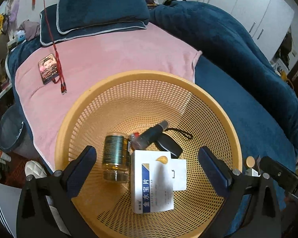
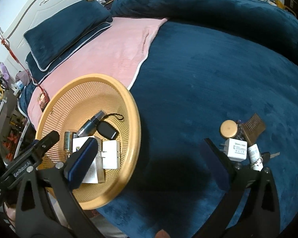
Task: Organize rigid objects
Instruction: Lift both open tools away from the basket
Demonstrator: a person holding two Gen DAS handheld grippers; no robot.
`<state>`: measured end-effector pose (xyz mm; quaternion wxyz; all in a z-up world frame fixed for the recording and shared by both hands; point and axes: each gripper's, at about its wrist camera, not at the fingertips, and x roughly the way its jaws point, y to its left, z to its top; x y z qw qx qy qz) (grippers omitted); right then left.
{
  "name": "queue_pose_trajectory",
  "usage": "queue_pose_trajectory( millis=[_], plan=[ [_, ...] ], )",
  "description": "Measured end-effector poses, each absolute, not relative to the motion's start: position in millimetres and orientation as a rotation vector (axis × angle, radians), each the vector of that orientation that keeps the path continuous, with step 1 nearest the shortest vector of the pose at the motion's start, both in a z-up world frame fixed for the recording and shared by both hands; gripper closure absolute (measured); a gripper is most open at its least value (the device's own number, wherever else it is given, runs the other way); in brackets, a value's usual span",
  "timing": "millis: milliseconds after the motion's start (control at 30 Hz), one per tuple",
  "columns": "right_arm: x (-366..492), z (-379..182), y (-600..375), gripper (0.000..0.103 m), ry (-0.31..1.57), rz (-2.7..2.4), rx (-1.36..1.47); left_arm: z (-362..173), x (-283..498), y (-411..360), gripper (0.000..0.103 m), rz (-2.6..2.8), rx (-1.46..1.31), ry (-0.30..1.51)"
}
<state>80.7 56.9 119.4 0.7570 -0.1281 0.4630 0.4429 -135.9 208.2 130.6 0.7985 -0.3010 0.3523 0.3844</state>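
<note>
Both grippers are spread wide and holding nothing. Left gripper [image 1: 147, 158] hangs over the yellow basket [image 1: 141, 75], which sits on the bed [image 2: 208, 79] half on the pink towel [image 1: 109, 55]. Inside it: 1 amber jar [image 1: 114, 156], 1 white medicine box [image 1: 152, 180], 1 spray bottle [image 1: 151, 134], 1 black key fob [image 1: 168, 145]. Right gripper [image 2: 149, 150] hovers over bare blue blanket, between the basket and a small pile near the bed's right edge: white charger [image 2: 237, 148], wooden comb [image 2: 254, 128], round wooden lid [image 2: 228, 129].
</note>
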Motion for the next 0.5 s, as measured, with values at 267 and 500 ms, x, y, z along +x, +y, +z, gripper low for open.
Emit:
queue_pose_trajectory(
  millis=[267,500],
  plan=[
    [88.8,119.2,39.8,0.000,1.013,0.944,-0.264,132.8,-123.4,194.8,0.001,0.802,-0.626,0.760],
    [95.5,118.7,25.0,0.000,1.018,0.927,-0.247,134.9,-110.6,184.1,0.001,0.784,-0.595,0.770]
  ],
)
